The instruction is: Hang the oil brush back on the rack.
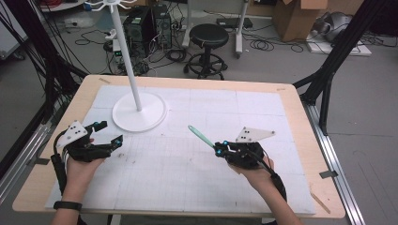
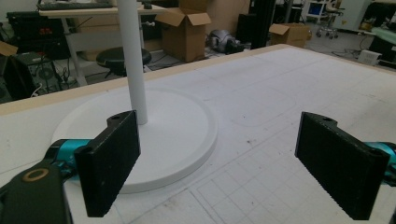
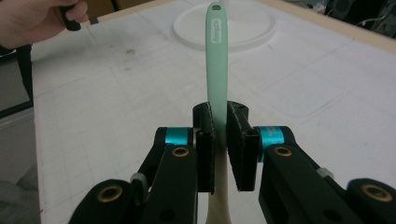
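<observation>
A slim mint-green utensil handle [image 1: 200, 136] with a hole at its tip sticks out from my right gripper [image 1: 219, 148], which is shut on it at the table's right-centre. In the right gripper view the handle [image 3: 217, 60] rises straight up between the two black pads [image 3: 204, 149], and a cream-coloured part runs down below them. My left gripper [image 1: 109, 133] is held open at the table's left, with nothing between its fingers. In the left gripper view the gripper [image 2: 233, 163] looks toward the white stand's round base [image 2: 187, 135].
A white stand with a tall pole [image 1: 126, 51] and a round base [image 1: 152, 115] is at the back left of the white gridded mat [image 1: 187, 178]. Beyond the table are a black stool [image 1: 209, 35], cables and cardboard boxes [image 1: 300, 16].
</observation>
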Available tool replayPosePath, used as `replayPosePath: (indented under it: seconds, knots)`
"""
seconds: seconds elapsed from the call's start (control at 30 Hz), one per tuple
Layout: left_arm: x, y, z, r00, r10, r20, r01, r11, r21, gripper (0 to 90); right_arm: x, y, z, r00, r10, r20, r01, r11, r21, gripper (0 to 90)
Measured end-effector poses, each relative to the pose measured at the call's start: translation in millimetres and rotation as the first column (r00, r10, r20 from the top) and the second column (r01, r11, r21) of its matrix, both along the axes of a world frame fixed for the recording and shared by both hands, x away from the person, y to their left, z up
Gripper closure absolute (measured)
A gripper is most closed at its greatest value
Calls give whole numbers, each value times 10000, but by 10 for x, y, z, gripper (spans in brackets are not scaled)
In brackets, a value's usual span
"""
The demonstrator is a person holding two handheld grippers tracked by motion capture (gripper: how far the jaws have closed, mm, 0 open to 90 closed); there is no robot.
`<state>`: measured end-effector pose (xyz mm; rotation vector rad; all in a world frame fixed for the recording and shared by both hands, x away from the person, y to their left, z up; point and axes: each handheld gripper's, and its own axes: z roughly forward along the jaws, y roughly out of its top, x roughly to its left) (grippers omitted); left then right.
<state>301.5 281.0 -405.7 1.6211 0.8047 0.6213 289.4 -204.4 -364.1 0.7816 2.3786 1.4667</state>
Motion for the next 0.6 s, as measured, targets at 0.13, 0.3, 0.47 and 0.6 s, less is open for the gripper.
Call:
replayPosePath:
  seconds: [0.13,0.3,0.47,0.6]
  knots:
    - [1,-5,1,10000,-35,6,35,10000,-21,147,66,28,163,9995,119,300,-123,9998,158,827]
    - [2,-3,0,10000,-25,1,25,10000,-54,147,143,63,302,9986,161,495,-172,9996,223,827]
    - [-4,0,5,10000,-62,-9,61,9999,-114,147,264,136,498,9956,173,919,-219,9985,502,827]
    - [-5,6,9,10000,-81,31,81,9998,-162,147,324,192,597,9941,165,1067,-233,9978,625,828]
